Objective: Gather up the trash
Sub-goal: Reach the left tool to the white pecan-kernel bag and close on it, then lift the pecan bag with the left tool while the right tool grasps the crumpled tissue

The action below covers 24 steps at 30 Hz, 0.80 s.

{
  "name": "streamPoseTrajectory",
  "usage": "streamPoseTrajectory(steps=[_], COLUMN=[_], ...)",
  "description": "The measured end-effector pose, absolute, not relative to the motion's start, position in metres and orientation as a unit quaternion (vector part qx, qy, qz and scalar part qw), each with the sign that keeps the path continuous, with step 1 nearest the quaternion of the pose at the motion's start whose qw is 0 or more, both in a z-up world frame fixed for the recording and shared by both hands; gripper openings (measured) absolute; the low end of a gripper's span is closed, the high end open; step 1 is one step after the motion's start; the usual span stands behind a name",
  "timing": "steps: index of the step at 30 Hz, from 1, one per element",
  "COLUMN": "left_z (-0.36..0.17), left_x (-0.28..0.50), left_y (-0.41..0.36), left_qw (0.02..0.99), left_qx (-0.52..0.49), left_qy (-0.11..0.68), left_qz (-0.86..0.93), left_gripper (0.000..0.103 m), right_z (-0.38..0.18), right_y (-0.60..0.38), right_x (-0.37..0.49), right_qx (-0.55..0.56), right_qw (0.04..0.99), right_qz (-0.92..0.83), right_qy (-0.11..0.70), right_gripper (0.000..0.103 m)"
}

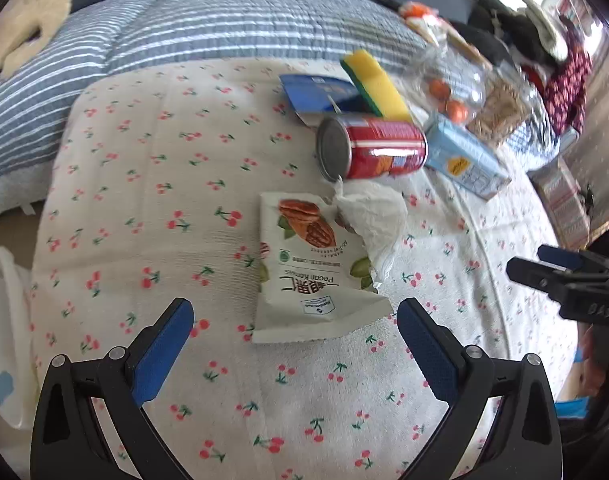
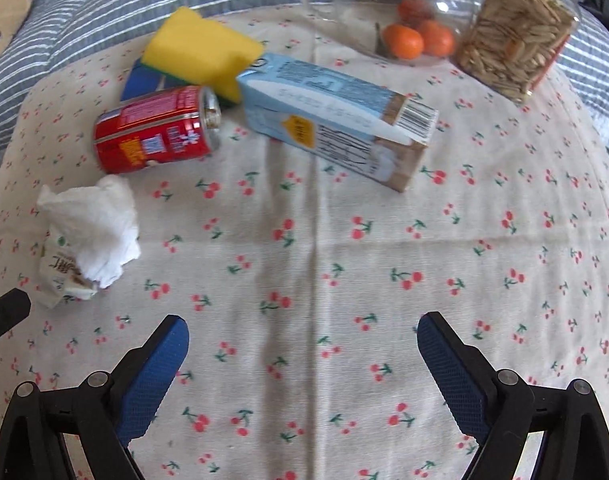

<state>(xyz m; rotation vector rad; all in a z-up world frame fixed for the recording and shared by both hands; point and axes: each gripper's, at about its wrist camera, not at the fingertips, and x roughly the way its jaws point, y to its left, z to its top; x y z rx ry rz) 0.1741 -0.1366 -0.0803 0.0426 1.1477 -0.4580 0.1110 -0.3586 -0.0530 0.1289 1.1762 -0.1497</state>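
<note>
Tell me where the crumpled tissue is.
The crumpled tissue lies on the cherry tablecloth, overlapping the pecan packet, just below the red can.

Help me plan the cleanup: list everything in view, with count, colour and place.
can: one, red, on its side beside the sponge
carton: one, light blue, lying flat at the middle of the cloth
tissue: one, white, crumpled, partly over the snack bag
snack bag: one, white with a pecan picture, flat on the cloth
sponge: one, yellow and green, resting on the blue packet
blue packet: one, under the sponge
clear container: one, holding three oranges
jar: one, clear, filled with seeds
tablecloth: one, cream with cherries
left gripper: black with blue pads, open, near the snack bag
right gripper: same, open, over bare cloth
</note>
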Motion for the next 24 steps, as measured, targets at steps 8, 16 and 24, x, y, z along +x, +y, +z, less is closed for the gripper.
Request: streamPoseTrajectory(steps=[8, 16, 24], left_z=[-0.098, -0.093, -0.081], left_x=[0.181, 0.181, 0.182], left_y=[-0.144, -0.134, -0.097], left_qw=[0.81, 0.811, 0.824], left_qx=[0.044, 0.044, 0.029], left_qy=[0.54, 0.532, 0.527], left_qz=[-0.226, -0.239, -0.209], left_gripper=[0.084, 0.073, 0.071], right_z=[-0.061, -0.068, -0.068], right_y=[-0.371, -0.364, -0.345], right_x=[0.112, 0.118, 0.127], right_qx=[0.086, 0.083, 0.076], right_qw=[0.815, 0.809, 0.811], right_qz=[-0.078, -0.079, -0.069], right_qy=[0.567, 0.577, 0.576], right_gripper=[0.095, 0.095, 0.095])
